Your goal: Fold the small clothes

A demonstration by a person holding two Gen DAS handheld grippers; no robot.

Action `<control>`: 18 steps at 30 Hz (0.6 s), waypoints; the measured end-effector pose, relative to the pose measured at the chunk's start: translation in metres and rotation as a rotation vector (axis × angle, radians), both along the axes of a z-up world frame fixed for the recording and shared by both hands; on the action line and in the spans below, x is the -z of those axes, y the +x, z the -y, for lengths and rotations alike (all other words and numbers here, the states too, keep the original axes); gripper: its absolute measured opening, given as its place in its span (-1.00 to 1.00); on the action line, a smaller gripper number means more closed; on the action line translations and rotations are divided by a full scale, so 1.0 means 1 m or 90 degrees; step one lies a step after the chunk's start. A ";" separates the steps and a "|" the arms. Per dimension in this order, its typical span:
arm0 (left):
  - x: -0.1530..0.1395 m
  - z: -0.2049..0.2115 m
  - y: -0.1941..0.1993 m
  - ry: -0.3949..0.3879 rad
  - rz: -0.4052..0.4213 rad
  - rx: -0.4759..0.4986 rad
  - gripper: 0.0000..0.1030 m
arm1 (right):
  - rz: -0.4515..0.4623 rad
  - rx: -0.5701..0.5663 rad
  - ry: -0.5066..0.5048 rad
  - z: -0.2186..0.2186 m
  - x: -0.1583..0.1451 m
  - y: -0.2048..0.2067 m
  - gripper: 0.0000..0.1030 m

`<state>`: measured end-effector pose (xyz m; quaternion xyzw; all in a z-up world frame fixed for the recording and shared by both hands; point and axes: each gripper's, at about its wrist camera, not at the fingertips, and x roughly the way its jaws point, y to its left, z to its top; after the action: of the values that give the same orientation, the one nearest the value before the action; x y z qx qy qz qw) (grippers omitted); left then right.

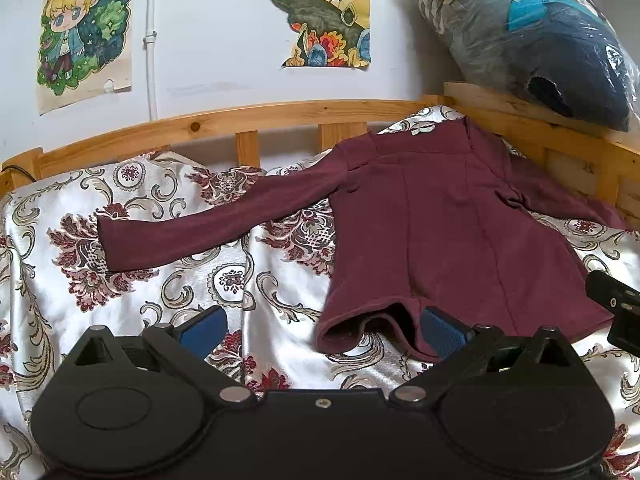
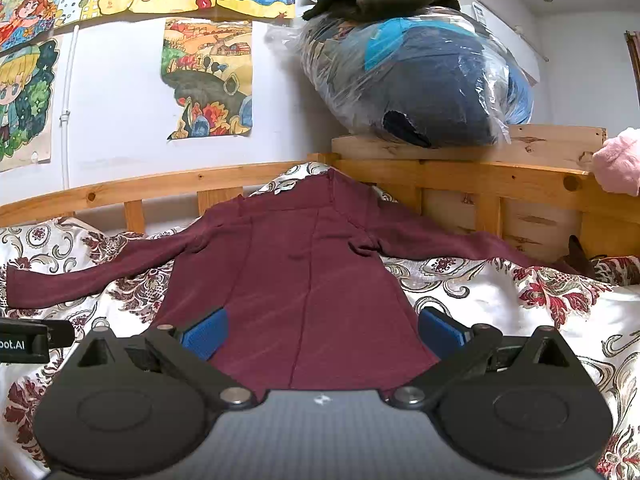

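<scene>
A maroon long-sleeved knit top lay spread flat on the floral satin bedspread, its neckline toward the pine wooden bed rail and its hem toward the cameras. One sleeve stretched far out to the left of the body, and the other ran to the right along the rail. The left gripper, with blue-padded fingers, stood spread wide and empty just short of the hem's left corner, where the fabric curled up; its right pad sat at the hem edge, though contact could not be told. The right gripper likewise gaped wide, grasping nothing, its pads straddling the lower body of the top near the hem. Above the rail's right end rested a clear plastic bag of dark blue bedding. Colourful children's drawings hung on the white wall behind the rail.
</scene>
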<state>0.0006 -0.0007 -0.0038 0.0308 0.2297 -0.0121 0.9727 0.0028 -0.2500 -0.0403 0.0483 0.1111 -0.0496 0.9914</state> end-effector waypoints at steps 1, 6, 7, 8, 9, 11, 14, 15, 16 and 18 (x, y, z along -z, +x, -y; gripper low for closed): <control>0.000 0.000 0.000 0.000 0.000 -0.001 0.99 | -0.001 0.000 0.000 0.000 0.000 0.000 1.00; 0.000 0.000 -0.001 -0.002 0.000 -0.001 0.99 | -0.001 0.000 0.001 0.000 -0.001 0.000 1.00; 0.000 0.000 -0.001 -0.003 0.000 -0.001 0.99 | -0.001 0.000 0.001 0.000 0.000 0.000 1.00; 0.000 0.000 -0.001 -0.002 -0.001 -0.001 0.99 | -0.001 0.001 0.001 0.000 0.000 0.000 1.00; 0.000 0.000 -0.001 -0.002 -0.001 -0.001 0.99 | -0.001 0.001 0.001 0.000 0.000 0.000 1.00; 0.000 0.000 -0.001 -0.002 -0.001 -0.001 0.99 | -0.001 0.000 0.001 0.001 -0.001 0.001 1.00; 0.000 0.000 -0.001 -0.004 -0.002 -0.001 0.99 | -0.001 0.000 0.001 0.000 -0.001 0.001 1.00; 0.000 0.000 -0.001 -0.004 -0.003 -0.001 0.99 | -0.001 0.000 0.001 0.000 -0.001 0.001 1.00; 0.000 0.000 -0.001 -0.005 -0.004 -0.001 0.99 | -0.001 0.000 0.001 0.000 -0.001 0.001 1.00; 0.000 0.000 -0.001 -0.007 -0.004 -0.002 0.99 | -0.001 0.000 0.001 0.000 -0.001 0.000 1.00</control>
<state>-0.0001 -0.0004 -0.0037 0.0252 0.2328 -0.0119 0.9721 0.0033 -0.2500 -0.0395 0.0494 0.1121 -0.0494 0.9912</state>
